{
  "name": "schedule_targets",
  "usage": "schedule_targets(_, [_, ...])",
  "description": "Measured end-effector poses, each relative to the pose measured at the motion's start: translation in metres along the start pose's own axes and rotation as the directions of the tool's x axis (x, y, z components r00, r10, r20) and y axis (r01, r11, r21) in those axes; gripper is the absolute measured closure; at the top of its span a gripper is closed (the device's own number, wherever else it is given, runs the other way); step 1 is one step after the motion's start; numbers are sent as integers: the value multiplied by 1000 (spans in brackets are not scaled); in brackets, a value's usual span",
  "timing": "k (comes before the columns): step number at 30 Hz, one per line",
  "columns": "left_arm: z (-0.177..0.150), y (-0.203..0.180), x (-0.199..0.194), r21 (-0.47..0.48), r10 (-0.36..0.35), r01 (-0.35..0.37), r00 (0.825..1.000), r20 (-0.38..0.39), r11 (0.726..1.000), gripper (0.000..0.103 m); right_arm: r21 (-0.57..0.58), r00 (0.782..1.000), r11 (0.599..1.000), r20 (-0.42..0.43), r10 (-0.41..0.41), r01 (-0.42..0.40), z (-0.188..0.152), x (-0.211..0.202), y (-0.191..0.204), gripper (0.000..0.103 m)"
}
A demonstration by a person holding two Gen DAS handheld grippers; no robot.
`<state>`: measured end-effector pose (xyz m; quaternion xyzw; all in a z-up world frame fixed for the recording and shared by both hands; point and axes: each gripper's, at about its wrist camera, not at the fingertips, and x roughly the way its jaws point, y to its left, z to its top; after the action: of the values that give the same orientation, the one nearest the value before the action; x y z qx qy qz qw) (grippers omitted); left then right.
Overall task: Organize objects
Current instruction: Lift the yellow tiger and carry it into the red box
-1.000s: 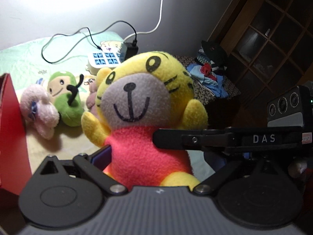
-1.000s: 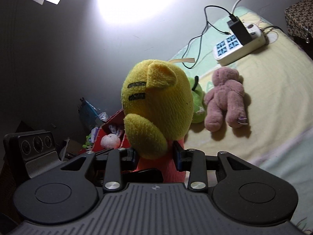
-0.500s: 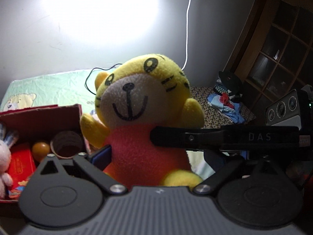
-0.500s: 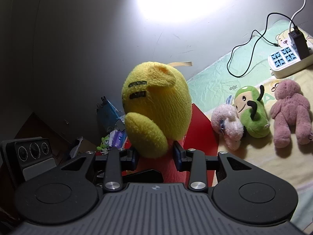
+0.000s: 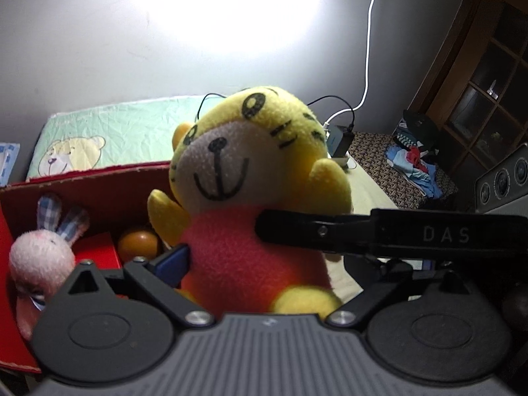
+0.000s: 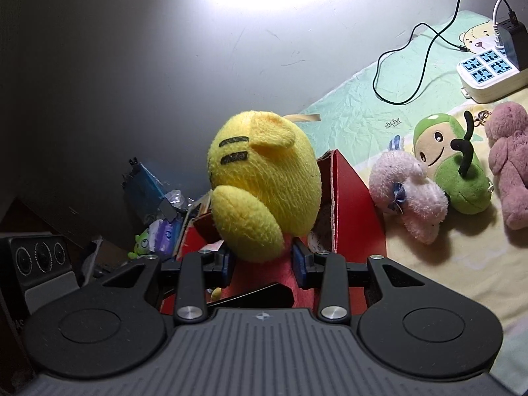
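Held toy: a yellow plush tiger in a pink-red shirt hangs in the air over the near edge of an open red cardboard box.
Right gripper: its blue pads pinch the tiger's red body from both sides, a firm hold.
Left gripper: its jaws stand wide. One blue pad rests against the tiger's flank, but the other finger is hidden, so I cannot tell whether it squeezes.
Already in the box: a pink plush rabbit with checked ears, an orange ball and a flat red packet.
Left to tidy: a pale pink fluffy plush, a green apple-shaped plush with a smiling face and a mauve teddy bear lie on the bedsheet just beside the box.
Progress: I judge about halfway, with the tiger next to go in.
Left wrist view only: the tiger's face, the box's contents, a wooden cabinet.
Right wrist view only: the tiger's back, the waiting toys, a white power strip.
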<state>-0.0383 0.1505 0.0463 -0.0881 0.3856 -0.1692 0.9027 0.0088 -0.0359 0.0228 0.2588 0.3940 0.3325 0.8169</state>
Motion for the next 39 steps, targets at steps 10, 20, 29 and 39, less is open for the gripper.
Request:
schedule_targets(10, [2, 20, 23, 31, -16, 20, 994, -106, 999, 8, 6, 991, 992, -49, -128, 129, -1, 29, -2, 66])
schedule_targets(20, [-8, 37, 34, -13, -90, 89, 987, -133, 996, 8, -66, 984, 982, -25, -177, 175, -6, 38, 7, 64])
schedule_targets(29, [-9, 42, 36, -36, -129, 125, 984, -124, 991, 8, -21, 988, 988, 29, -153, 153, -11, 32, 3, 60])
schedule_targets(39, [-14, 40, 33, -20, -105, 104, 987, -122, 994, 7, 17, 985, 991, 108, -135, 134, -22, 21, 0, 62])
